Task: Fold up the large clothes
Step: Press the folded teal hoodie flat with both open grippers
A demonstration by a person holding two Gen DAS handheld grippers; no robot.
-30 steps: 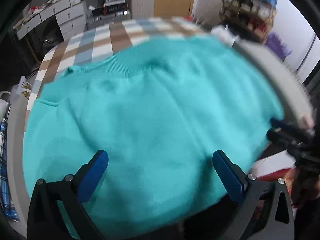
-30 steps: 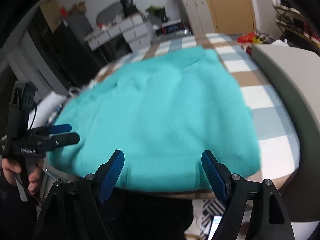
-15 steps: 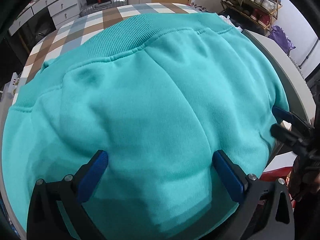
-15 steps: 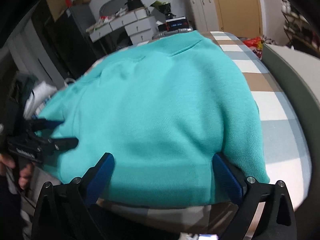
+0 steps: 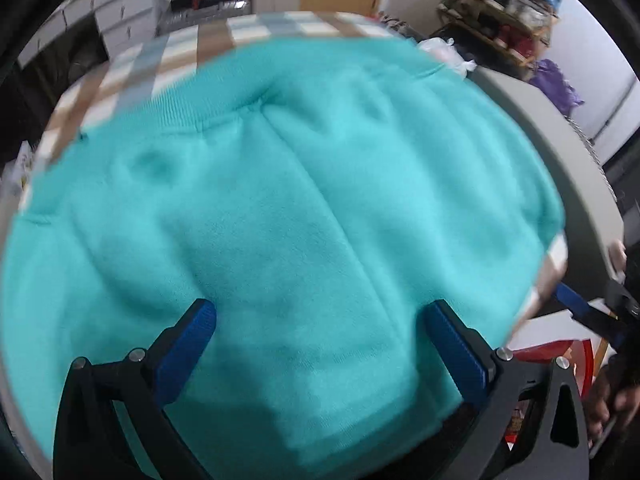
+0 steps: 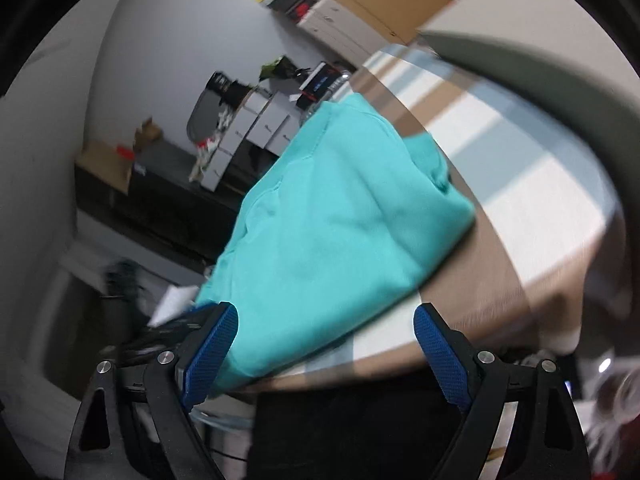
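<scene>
- With both pairs of blue pads spread wide and nothing between them, neither tool has a grip on anything right now.
- left gripper point(image 5: 320, 334): jaws open, hovering over the near part of the teal sweatshirt point(image 5: 280, 208). Whether the pads touch the cloth, I cannot tell; the frame is motion-blurred.
- right gripper point(image 6: 326, 334): jaws open, tilted hard, sitting off the near edge of the surface. Cloth shows through the gap but is not clamped.
- Sweatshirt lies on the checked cover point(image 5: 188, 44), near the front edge. In the right wrist view it reads as a compact, layered bundle with a rolled right-hand edge.
- Ribbed band runs across the far side in the left wrist view, with a lengthwise crease down the middle.
- No sleeve sticks out loose in either view, so I'd judge the side folds done.
- Remaining, as a guess: one more fold across to halve the bundle, or only smoothing and squaring the edges. Can't confirm the layer count from these angles.
- Grey padded edge point(image 5: 560, 152) borders the cover on the right; shelf clutter beyond, well apart from the work.
</scene>
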